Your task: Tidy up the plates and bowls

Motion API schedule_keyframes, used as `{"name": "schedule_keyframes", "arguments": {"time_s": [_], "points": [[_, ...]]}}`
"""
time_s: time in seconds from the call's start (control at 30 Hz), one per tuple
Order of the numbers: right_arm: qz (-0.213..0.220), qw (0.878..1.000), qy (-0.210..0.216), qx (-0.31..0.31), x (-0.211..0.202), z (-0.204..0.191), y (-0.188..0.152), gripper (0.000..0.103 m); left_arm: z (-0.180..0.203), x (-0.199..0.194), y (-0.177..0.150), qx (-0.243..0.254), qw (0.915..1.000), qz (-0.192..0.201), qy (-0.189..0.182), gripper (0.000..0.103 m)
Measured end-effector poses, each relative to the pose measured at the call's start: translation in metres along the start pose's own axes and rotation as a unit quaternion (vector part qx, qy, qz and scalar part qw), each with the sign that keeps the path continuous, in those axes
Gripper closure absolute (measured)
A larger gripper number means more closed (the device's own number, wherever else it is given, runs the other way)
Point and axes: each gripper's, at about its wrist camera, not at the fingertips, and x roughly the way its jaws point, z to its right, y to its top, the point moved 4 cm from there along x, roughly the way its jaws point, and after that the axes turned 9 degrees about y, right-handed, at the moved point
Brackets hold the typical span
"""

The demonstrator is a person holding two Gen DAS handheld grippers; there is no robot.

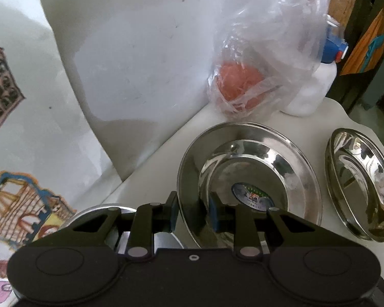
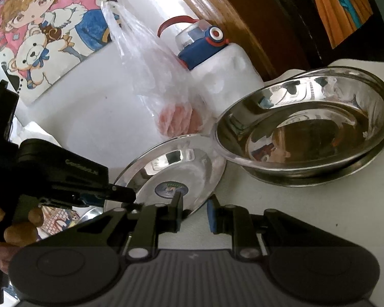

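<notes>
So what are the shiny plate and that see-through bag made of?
The plate looks like polished steel: it mirrors the room and the tongs. The bag looks like thin clear plastic: crinkled, glossy, with something orange showing through.

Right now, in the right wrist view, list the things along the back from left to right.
Cartoon picture → plastic bag → white bottle with blue cap → stacked steel bowls.
</notes>
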Motion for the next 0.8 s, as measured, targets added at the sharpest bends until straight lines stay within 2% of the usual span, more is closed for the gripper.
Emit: {"name": "schedule_keyframes", "arguments": {"time_s": [0.5, 0.8], "points": [[0.015, 0.998, 0.050, 0.046, -0.015, -0.005, -0.001, 0.080, 0.003, -0.035, -0.002, 0.000, 0.9993, 0.015, 0.033, 0.077], [0.044, 0.998, 0.051, 0.018, -0.056, -0.023, 0.009, 0.080, -0.002, -0.076, -0.013, -0.004, 0.9985, 0.037, 0.039, 0.077]]}}
